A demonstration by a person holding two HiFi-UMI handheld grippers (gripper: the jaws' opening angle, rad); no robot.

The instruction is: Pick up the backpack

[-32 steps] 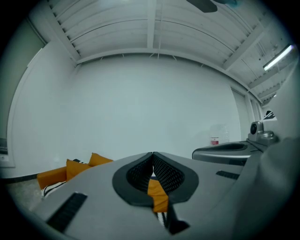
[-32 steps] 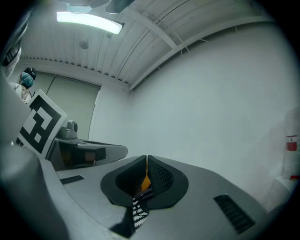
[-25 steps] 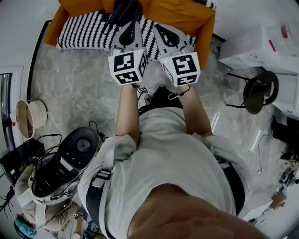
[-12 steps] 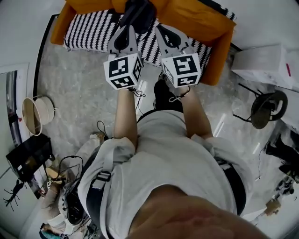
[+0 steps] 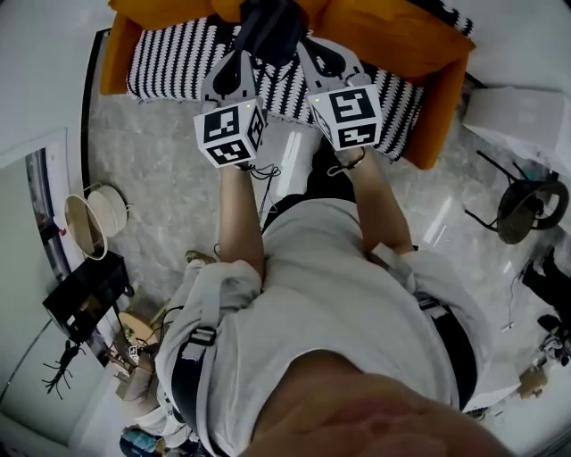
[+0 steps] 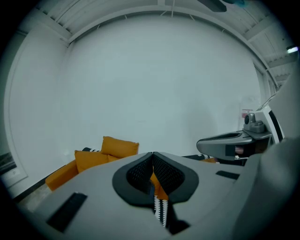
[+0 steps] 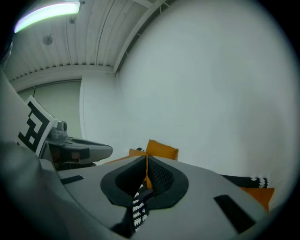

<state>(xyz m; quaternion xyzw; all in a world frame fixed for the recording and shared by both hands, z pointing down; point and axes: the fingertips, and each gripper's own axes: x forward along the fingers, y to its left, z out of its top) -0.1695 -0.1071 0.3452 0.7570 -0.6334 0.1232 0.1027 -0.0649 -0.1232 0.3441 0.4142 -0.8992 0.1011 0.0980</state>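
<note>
Head view — I see the dark backpack (image 5: 270, 22) at 12 o'clock on the orange sofa (image 5: 384, 36), whose seat carries a striped blanket (image 5: 169, 58). The left gripper (image 5: 237, 61) and right gripper (image 5: 308, 49) point at it from 6 o'clock, tips just beside it; I cannot tell whether they touch.
Left gripper view — jaws clenched tip to tip, nothing between them.
Right gripper view: likewise pinched together, empty; orange cushions lie beyond.

Place: I'm viewing a living room.
Beyond left gripper (image 5: 241, 59): orange sofa (image 5: 393, 40) lying under striped cover (image 5: 169, 62).
Behind it: equipment (image 5: 85, 296) cluttering marble floor (image 5: 152, 178).
</note>
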